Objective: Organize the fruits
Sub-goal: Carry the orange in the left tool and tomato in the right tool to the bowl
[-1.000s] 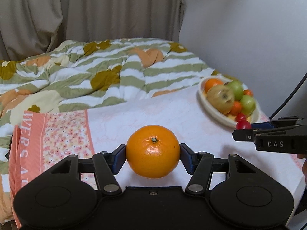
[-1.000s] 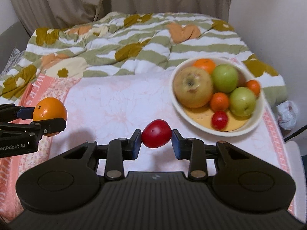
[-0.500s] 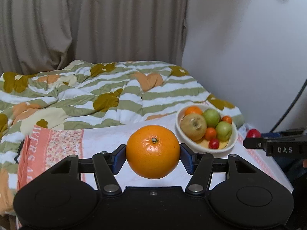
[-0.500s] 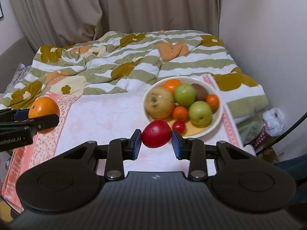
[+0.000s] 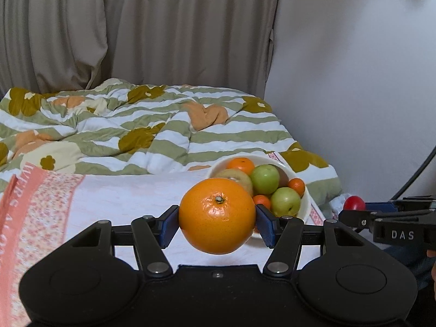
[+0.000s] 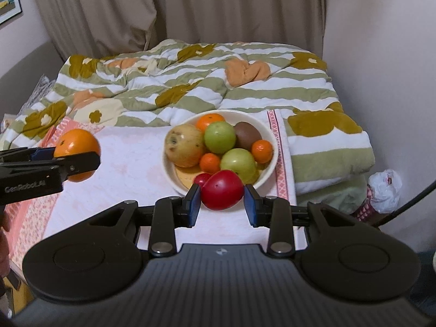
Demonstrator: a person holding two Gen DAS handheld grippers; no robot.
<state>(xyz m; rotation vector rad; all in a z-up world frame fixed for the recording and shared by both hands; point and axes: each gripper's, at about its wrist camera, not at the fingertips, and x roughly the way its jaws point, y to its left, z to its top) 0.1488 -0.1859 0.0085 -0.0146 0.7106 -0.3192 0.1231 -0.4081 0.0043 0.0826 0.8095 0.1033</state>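
Orange (image 5: 217,215) and red fruit (image 6: 222,189) are each clamped in the air, the orange in the left gripper (image 5: 217,222), the red one in the right gripper (image 6: 222,204). Beyond them the bowl (image 6: 272,163) on the cloth (image 6: 130,160) already holds fruit. Judging by this, most sorting looks done; these two remain to be placed.

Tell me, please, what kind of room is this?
Most likely a bedroom: a bed with a rumpled striped quilt, closed curtains behind it, and a fruit bowl on a cloth on the bed.
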